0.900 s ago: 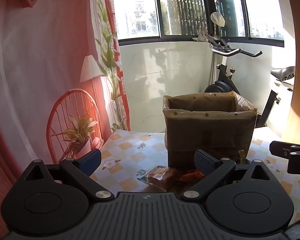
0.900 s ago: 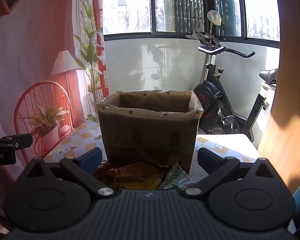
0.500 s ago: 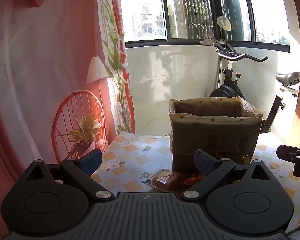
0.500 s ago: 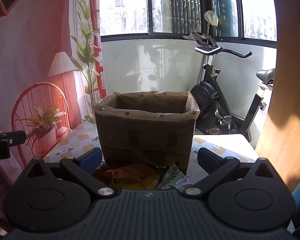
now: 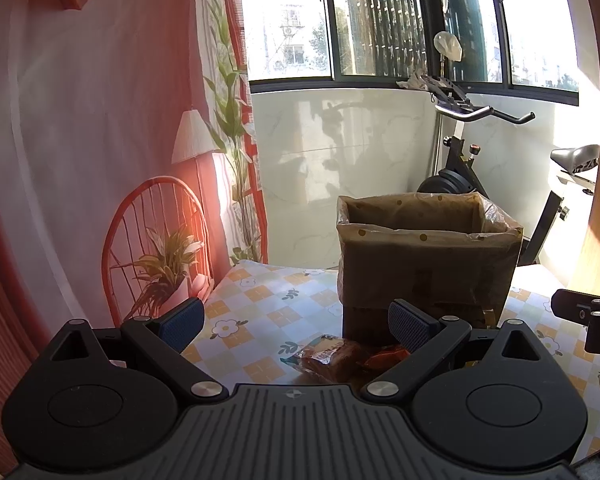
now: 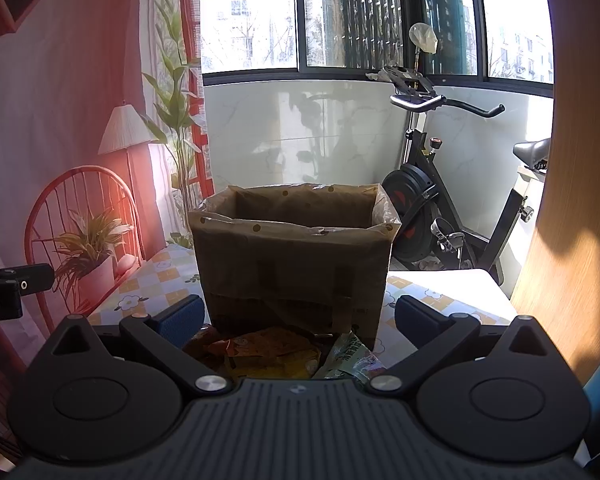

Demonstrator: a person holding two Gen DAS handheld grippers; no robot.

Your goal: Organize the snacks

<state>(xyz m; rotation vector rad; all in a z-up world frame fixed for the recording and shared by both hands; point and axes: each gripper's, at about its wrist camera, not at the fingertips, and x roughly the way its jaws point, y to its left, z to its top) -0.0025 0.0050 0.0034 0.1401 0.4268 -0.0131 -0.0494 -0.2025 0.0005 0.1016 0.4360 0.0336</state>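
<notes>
Snacks at foot of lined box, none picked yet.

Left tongs (image 5: 296, 322) and right tongs (image 6: 298, 316): both wide open, empty, above counter (image 5: 260, 304). Brown packet (image 5: 326, 356) and orange packet (image 6: 272, 350), green packet (image 6: 354, 356) heaped on counter against front of box (image 6: 292, 264). Advice: take one pkt at a time, nip by flat middle, lift clear of box rim before dropping in.
</notes>
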